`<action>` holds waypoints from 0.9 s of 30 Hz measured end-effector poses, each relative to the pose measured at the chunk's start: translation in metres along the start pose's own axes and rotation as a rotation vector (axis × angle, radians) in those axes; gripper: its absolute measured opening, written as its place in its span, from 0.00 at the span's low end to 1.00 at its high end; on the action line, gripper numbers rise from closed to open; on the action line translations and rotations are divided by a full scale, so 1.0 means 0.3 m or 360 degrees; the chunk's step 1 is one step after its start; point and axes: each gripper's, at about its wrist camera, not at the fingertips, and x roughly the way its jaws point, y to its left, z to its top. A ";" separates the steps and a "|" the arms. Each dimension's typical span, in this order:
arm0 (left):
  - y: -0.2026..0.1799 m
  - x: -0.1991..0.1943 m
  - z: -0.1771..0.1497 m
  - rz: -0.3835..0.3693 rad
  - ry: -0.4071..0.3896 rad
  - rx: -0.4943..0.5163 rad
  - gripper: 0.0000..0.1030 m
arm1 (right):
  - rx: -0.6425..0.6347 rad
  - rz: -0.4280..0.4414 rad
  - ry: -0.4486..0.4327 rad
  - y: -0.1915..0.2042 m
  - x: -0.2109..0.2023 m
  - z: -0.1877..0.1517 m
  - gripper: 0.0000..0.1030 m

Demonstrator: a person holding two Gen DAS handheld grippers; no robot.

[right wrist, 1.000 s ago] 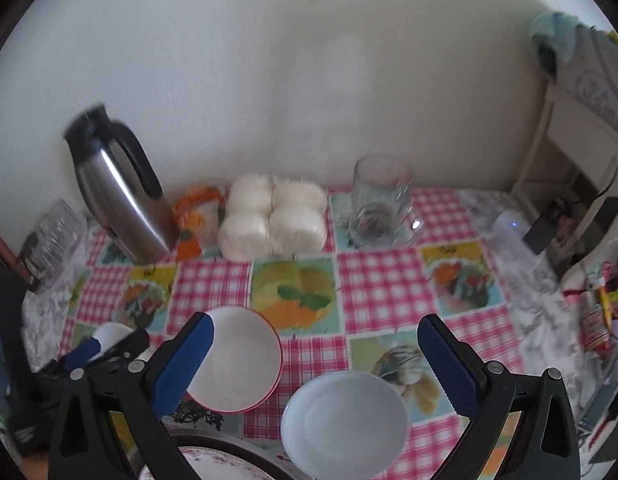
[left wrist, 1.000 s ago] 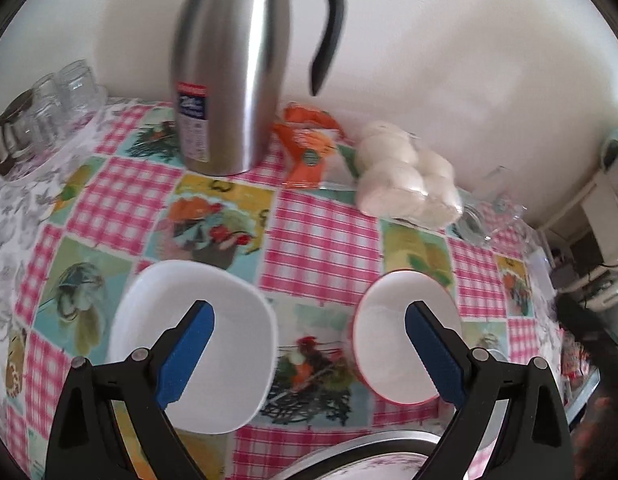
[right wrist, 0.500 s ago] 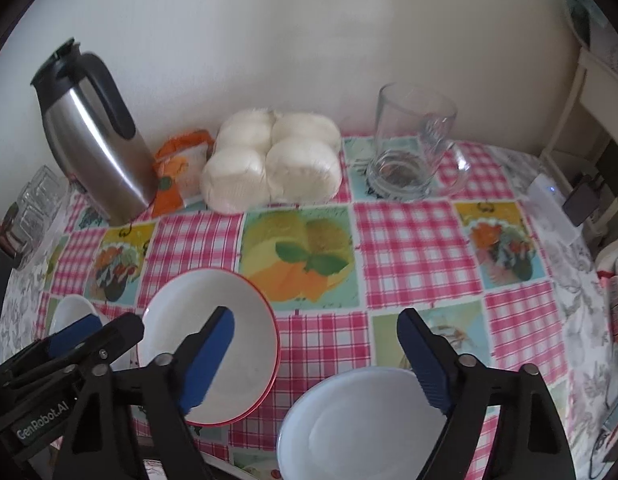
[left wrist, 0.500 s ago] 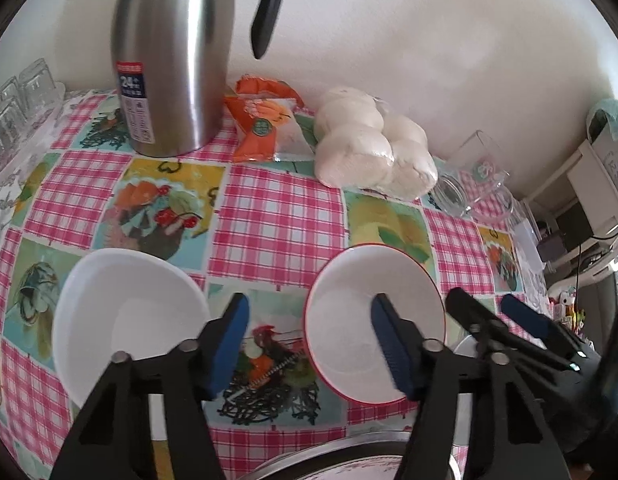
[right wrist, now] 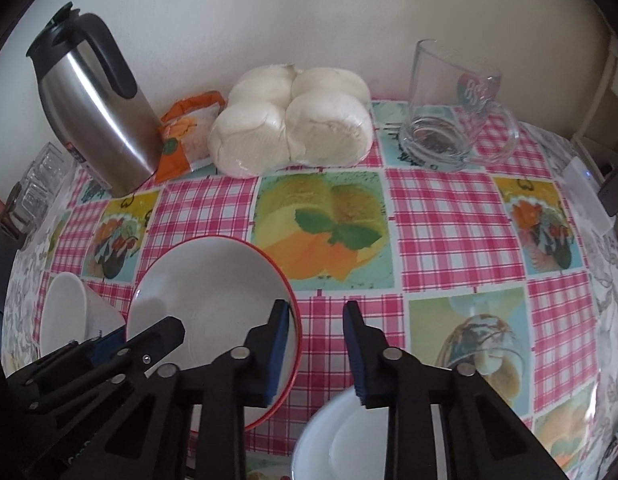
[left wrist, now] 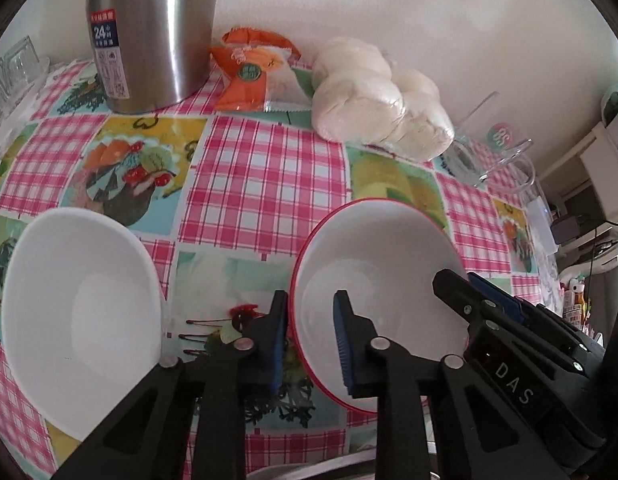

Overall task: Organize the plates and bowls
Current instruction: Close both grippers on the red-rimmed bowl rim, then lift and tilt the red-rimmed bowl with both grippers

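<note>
1. Nothing looks stacked yet, so the sorting appears to be at its start: the round white bowl with a red rim (left wrist: 373, 280), the landmark here, sits flat on the worktop (left wrist: 261, 184) with its pink-check, fruit-print oilcloth.
2. The left gripper (left wrist: 309, 332) straddles that bowl's left rim, one blue pad outside and one inside. Its jaws are closing; whether the pads already press the wall cannot be told.
3. The right gripper (right wrist: 315, 340) straddles the same bowl's right rim, its jaws closing too, with the outer pad clear of the wall, so no grip is made.
4. Left of the red-rimmed bowl, apart from it, rests a glossy plain white bowl with softly squared sides (left wrist: 81, 312).
5. Just beside it on the right and nearer the camera lies a smooth round white dish (right wrist: 349, 440), half hidden.
6. Still to do, as a judgement: lifting and nesting all three.
</note>
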 end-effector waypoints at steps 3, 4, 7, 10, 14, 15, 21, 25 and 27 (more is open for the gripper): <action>0.006 0.021 0.000 0.0010 0.0028 -0.0013 0.17 | -0.0018 0.0008 0.0026 0.011 0.020 -0.001 0.21; 0.007 0.028 0.000 0.0015 0.0037 -0.0014 0.16 | -0.0025 0.0006 0.0036 0.015 0.027 -0.001 0.19; 0.013 0.037 -0.001 0.0001 0.0045 -0.0039 0.16 | -0.0030 0.0000 0.0059 0.021 0.046 -0.004 0.18; 0.015 0.040 0.001 -0.0009 0.0050 -0.0050 0.16 | -0.0026 0.0000 0.0072 0.022 0.056 -0.008 0.18; 0.013 0.039 0.004 -0.0011 0.0048 -0.0051 0.16 | -0.0039 0.0002 0.0078 0.031 0.058 -0.011 0.18; 0.015 0.038 0.004 -0.0013 0.0046 -0.0052 0.16 | -0.0043 0.0007 0.0081 0.036 0.059 -0.012 0.17; 0.023 0.037 0.002 -0.0030 0.0047 -0.0068 0.15 | -0.0019 0.0026 0.0076 0.040 0.057 -0.019 0.14; 0.028 0.033 -0.003 -0.0023 0.0047 -0.0066 0.13 | 0.0021 0.0050 0.0067 0.039 0.045 -0.027 0.14; 0.030 0.031 -0.005 -0.0027 0.0047 -0.0067 0.13 | 0.0027 0.0063 0.0050 0.039 0.031 -0.032 0.15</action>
